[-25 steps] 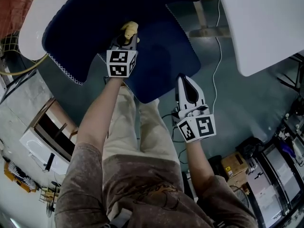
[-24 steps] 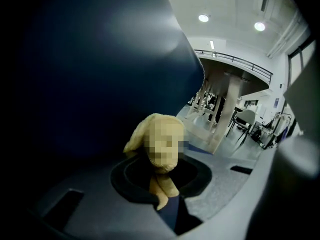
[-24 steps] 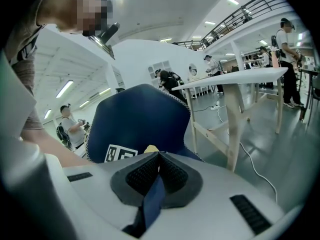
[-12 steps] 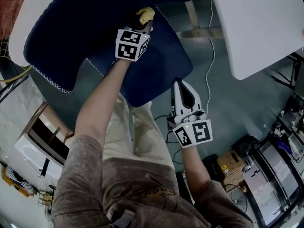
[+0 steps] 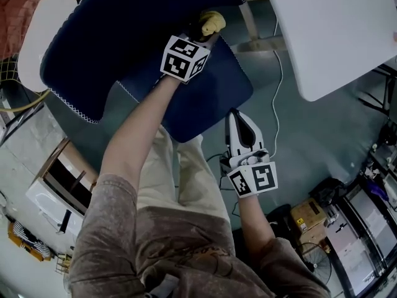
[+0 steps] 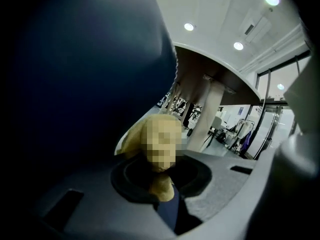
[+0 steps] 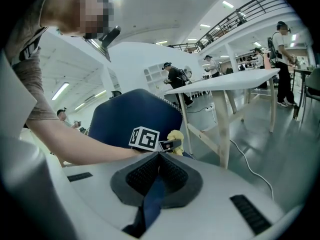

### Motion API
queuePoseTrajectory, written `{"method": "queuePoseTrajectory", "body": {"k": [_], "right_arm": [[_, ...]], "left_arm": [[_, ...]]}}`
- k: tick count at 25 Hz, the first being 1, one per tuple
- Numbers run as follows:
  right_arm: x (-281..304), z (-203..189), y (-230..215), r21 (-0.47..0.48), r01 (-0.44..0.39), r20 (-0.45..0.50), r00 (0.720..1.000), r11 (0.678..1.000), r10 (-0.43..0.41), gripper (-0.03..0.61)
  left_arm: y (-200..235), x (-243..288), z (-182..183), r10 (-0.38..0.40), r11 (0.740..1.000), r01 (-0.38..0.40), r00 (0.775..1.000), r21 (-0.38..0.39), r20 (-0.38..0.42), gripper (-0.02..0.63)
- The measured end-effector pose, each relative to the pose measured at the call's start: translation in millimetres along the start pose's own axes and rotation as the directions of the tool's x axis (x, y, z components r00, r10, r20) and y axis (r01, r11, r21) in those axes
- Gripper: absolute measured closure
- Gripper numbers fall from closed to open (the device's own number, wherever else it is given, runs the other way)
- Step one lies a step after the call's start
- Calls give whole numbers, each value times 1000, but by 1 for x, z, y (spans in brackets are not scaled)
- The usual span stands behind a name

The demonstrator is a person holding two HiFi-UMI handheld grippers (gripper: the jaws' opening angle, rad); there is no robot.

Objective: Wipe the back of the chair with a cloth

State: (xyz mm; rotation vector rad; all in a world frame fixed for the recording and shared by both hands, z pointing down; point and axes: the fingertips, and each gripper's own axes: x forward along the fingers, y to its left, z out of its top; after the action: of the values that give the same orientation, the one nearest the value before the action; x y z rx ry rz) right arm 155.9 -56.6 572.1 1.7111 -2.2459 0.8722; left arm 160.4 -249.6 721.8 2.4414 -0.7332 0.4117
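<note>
Grey workshop floor, white table point(image 5: 335, 30) off to your right. Cloth point(image 5: 212, 22): small yellow wad, clamped in your left gripper point(image 5: 206, 33), against the navy chair back point(image 5: 124, 36) at its edge nearest the seat point(image 5: 211, 98). Looks mid-wipe; I'd guess most of the back is left to cover, no marks visible. Right gripper point(image 5: 239, 118): jaws together on nothing, low beside the seat edge.

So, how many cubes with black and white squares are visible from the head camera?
2. One cube sits on the left tongs, near the yellow cloth; the other cube sits on the right tongs, lower down. None seems hidden.
</note>
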Motion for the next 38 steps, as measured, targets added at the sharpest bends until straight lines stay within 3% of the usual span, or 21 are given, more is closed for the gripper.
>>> {"method": "queuePoseTrajectory", "body": {"k": [5,15,25,33,38], "right_arm": [[-11,12,1,-4,5,8,1000,1000,-5,554],[-54,67,37,-30,-36,46,998,999,37,554],[-97,143,91,-126,-95,123,986,987,111,554],[-128,188,123,-208,-114,180,972,972,152,554],[-145,206,132,-246,-119,216,961,962,174,554]], "left_arm": [[-24,-48,23,12,999,-13,999,31,36,546],[-62,-192,97,135,989,-126,983,-78,128,546],[-123,-310,172,139,990,-142,975,4,170,546],[-162,-358,203,118,989,-131,978,65,174,546],[-186,-377,219,66,991,-87,979,102,192,546]]}}
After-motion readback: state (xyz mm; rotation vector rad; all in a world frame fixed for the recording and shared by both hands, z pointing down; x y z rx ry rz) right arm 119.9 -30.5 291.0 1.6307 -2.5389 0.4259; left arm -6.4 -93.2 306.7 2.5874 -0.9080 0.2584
